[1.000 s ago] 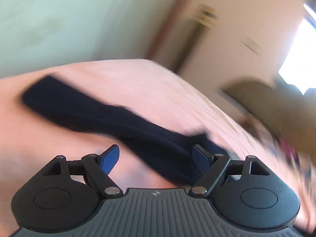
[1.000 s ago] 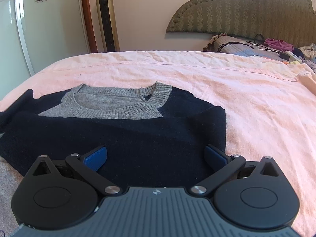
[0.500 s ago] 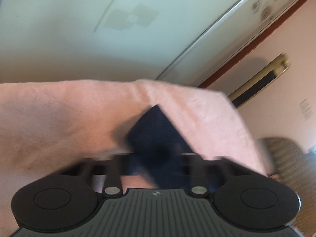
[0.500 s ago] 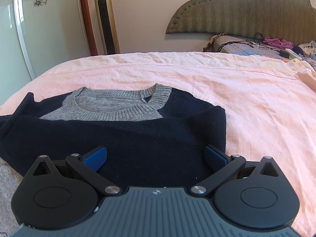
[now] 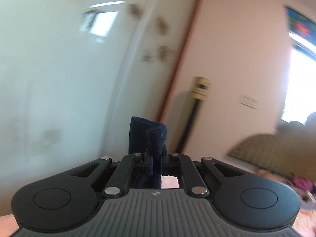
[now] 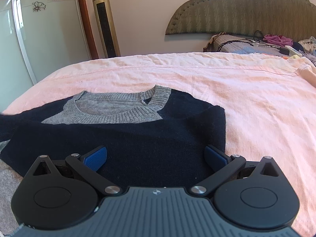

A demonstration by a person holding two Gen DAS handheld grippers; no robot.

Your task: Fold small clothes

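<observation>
Sweater (image 6: 122,138) lies flat on the pink bed (image 6: 246,98), and its navy sleeve (image 5: 147,136) is now pinched in my left gripper (image 5: 157,164), which has just clamped shut and lifted. My right gripper (image 6: 156,156) hovers wide open, empty. Next, I judge, comes folding the sleeve across.

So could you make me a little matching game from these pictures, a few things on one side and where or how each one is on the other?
Things:
1. left gripper
2. right gripper
3. navy knitted sweater with a grey ribbed collar
4. tall gold tower fan

States or places:
a. jaws wide open
b. standing against the wall beyond the bed
c. jaws shut on a strip of navy cloth
d. spread on the pink bedsheet

Pairs: 1-c, 2-a, 3-d, 4-b
</observation>
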